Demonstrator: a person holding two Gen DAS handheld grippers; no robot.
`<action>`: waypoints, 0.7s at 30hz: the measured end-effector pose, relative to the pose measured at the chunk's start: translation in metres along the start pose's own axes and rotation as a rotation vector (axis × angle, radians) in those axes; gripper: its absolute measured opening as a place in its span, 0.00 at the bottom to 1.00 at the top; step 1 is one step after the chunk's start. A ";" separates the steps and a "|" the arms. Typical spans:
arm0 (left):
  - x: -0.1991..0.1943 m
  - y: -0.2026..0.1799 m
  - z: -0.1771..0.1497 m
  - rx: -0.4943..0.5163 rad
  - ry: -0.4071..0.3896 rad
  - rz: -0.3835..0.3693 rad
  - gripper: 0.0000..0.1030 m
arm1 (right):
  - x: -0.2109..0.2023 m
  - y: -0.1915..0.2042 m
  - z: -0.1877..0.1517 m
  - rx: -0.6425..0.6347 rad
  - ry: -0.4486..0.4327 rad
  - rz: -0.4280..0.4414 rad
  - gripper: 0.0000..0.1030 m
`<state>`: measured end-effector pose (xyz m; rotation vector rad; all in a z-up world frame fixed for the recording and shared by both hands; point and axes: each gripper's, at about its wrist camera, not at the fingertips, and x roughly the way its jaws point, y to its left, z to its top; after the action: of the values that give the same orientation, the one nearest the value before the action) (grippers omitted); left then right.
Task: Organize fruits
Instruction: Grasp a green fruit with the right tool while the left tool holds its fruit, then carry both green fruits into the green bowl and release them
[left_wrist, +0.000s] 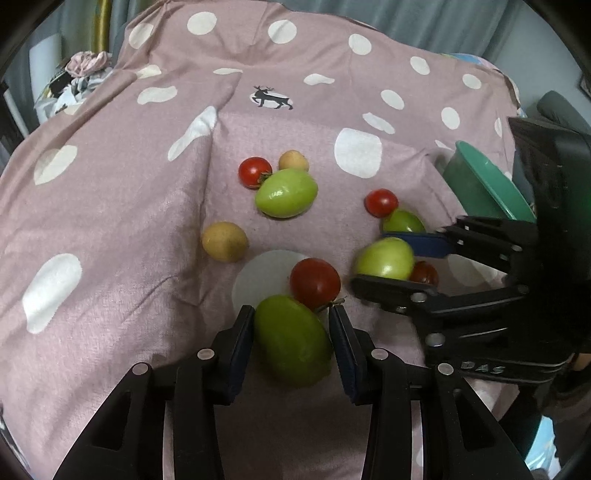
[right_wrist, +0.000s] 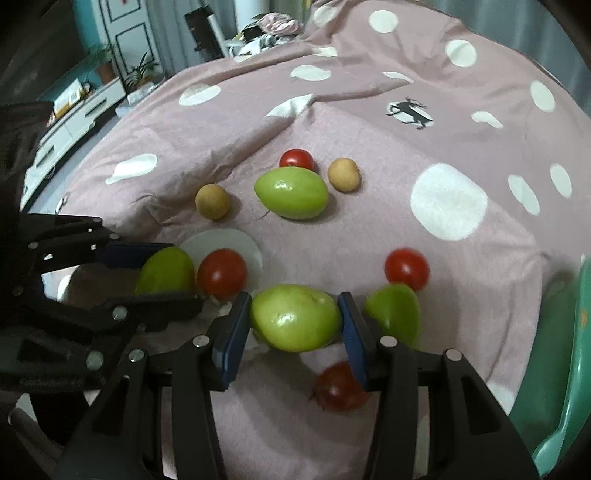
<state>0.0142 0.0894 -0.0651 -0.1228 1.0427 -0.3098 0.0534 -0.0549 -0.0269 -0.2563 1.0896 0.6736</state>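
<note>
Fruits lie on a pink spotted cloth (left_wrist: 110, 221). My left gripper (left_wrist: 291, 325) is closed around a green fruit (left_wrist: 291, 339), with a red tomato (left_wrist: 314, 282) just beyond it. My right gripper (right_wrist: 293, 317) is closed around another green fruit (right_wrist: 295, 321); it also shows in the left wrist view (left_wrist: 386, 258). A red tomato (right_wrist: 341, 387) lies under the right fingers. A large green fruit (left_wrist: 286, 194), a small green fruit (right_wrist: 395, 314), more tomatoes (left_wrist: 255, 171) (left_wrist: 381, 202) and two tan round fruits (left_wrist: 224, 242) (left_wrist: 293, 160) lie farther out.
A green bowl (left_wrist: 484, 184) stands at the cloth's right edge; its rim shows in the right wrist view (right_wrist: 565, 369). Clutter (left_wrist: 85, 70) and furniture lie beyond the cloth's far left.
</note>
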 end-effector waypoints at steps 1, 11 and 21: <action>0.000 0.000 -0.001 0.001 -0.003 0.001 0.40 | -0.003 -0.001 -0.002 0.014 -0.009 0.004 0.46; -0.020 0.003 -0.007 -0.027 -0.049 -0.015 0.37 | -0.038 -0.015 -0.029 0.144 -0.105 0.065 0.46; -0.049 -0.016 0.010 0.011 -0.129 -0.029 0.37 | -0.068 -0.027 -0.043 0.225 -0.198 0.094 0.46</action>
<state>-0.0035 0.0890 -0.0156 -0.1461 0.9123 -0.3300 0.0183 -0.1232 0.0098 0.0548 0.9811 0.6396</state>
